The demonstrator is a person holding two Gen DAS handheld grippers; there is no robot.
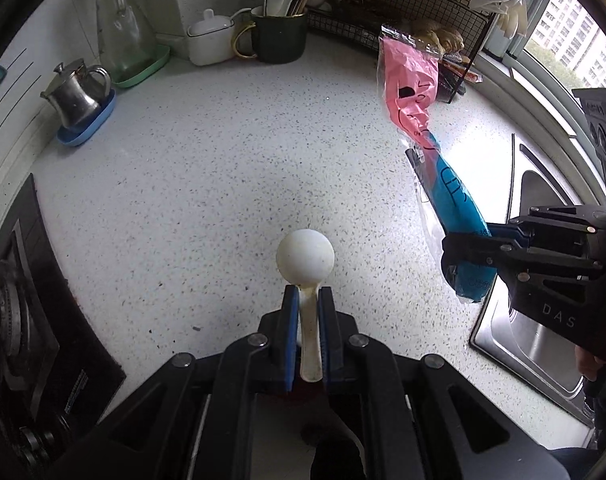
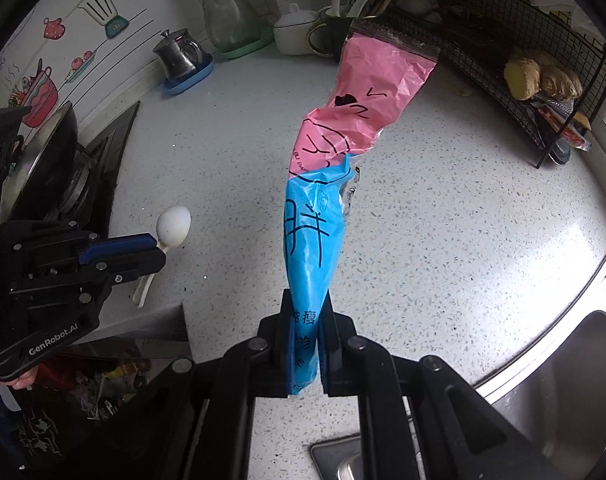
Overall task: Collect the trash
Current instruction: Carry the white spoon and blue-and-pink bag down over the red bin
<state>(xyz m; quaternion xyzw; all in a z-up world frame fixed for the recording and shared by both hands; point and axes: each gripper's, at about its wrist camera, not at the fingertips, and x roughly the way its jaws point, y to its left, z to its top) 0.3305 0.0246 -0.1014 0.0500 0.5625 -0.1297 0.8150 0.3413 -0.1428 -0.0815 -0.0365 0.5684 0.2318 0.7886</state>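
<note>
left gripper (image 1: 307,294) clamped on the handle of a white plastic spoon (image 1: 305,256), round bowl jutting past the fingertips, above the speckled white stone countertop (image 1: 207,168). right gripper (image 2: 307,300) pinching the blue lower end of a crumpled pink-and-blue plastic wrapper (image 2: 327,184), pink end sticking out ahead, over the countertop near the steel sink (image 2: 575,364). near the back wall: a dark green mug of utensils (image 1: 279,34) and a small steel teapot on a blue tray (image 1: 75,98).

Window daylight (image 1: 559,32), fisheye edges dark

Right claw (image 2: 307,300) clamps pink-blue wrapper (image 2: 323,184); left claw (image 2: 159,250) grips white spoon (image 2: 174,226).
</note>
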